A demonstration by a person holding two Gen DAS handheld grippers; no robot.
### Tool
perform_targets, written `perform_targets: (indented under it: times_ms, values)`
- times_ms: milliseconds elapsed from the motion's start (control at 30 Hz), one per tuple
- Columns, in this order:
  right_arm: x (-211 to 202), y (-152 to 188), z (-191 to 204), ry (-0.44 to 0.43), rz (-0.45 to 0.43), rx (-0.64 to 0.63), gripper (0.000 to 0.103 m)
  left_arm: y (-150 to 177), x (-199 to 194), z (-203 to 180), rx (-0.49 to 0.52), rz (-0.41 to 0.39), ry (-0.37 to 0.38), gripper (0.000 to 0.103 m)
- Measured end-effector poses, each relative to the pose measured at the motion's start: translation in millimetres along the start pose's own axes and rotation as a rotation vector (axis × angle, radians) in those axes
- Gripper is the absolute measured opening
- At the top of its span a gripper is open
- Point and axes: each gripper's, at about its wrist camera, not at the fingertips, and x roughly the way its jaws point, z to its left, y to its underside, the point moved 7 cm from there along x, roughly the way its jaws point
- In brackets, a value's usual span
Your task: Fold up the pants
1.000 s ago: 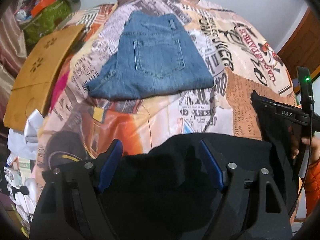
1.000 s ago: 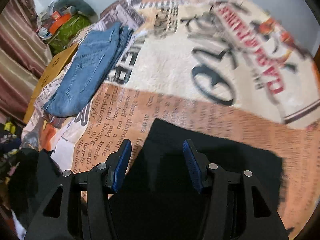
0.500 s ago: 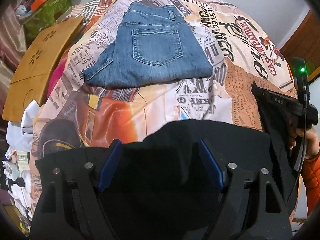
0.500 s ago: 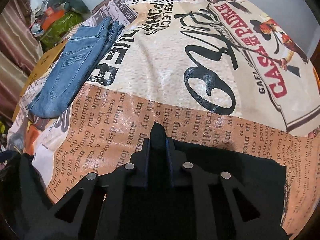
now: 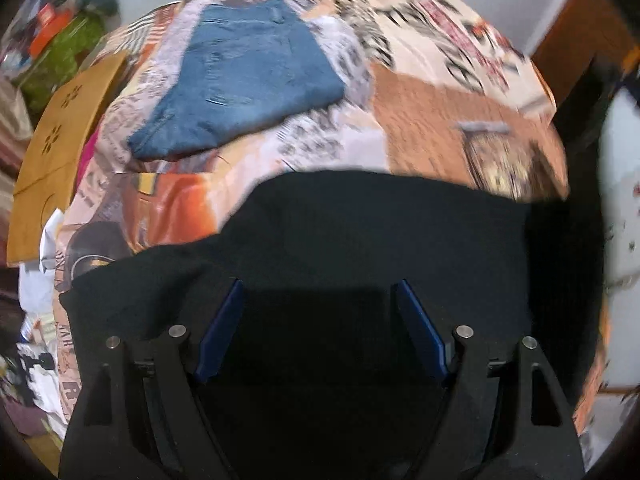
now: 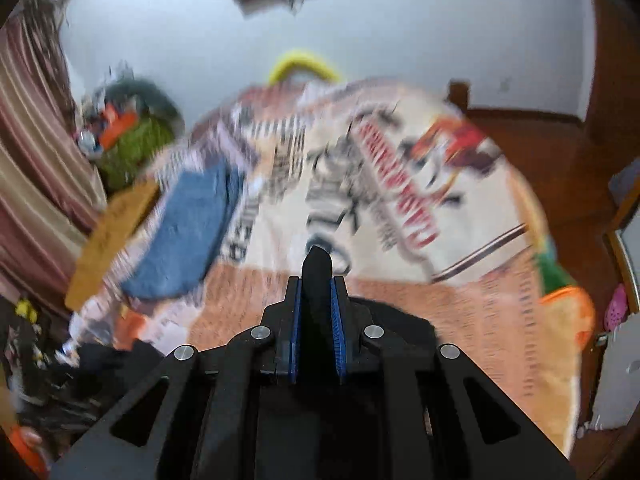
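Right wrist view shows the bed (image 6: 460,312) with its printed cover, the folded jeans (image 6: 188,236) toward its left edge, and your right hand-held gripper (image 6: 316,316), whose jaws have just been closing, pinching a narrow tuft of the black pants (image 6: 316,268). That thin bite may slip as you lift, dropping the fold. The black pants (image 5: 360,240) lie along the bed's near edge under your left hand-held gripper (image 5: 320,324), which stands wide and holds nothing; unpinned, the fabric could drag and bunch.
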Motion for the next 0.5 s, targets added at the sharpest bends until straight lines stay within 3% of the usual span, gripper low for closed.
perform_targets:
  times_ms: [133, 267, 433, 500]
  values:
    - [-49, -12, -9, 0.009, -0.088, 0.004, 0.012, 13, -2, -34, 0.056, 0.012, 0.015, 0.078]
    - [-88, -1, -19, 0.034, -0.133, -0.025, 0.012, 23, -7, -67, 0.09, 0.013, 0.049, 0.078]
    - [-101, 49, -47, 0.086, -0.079, -0.043, 0.012, 35, -9, -95, 0.155, 0.002, 0.027, 0.079]
    - [-101, 72, -63, 0.107, -0.037, -0.023, 0.012, 40, -9, -105, 0.174, -0.004, 0.035, 0.088]
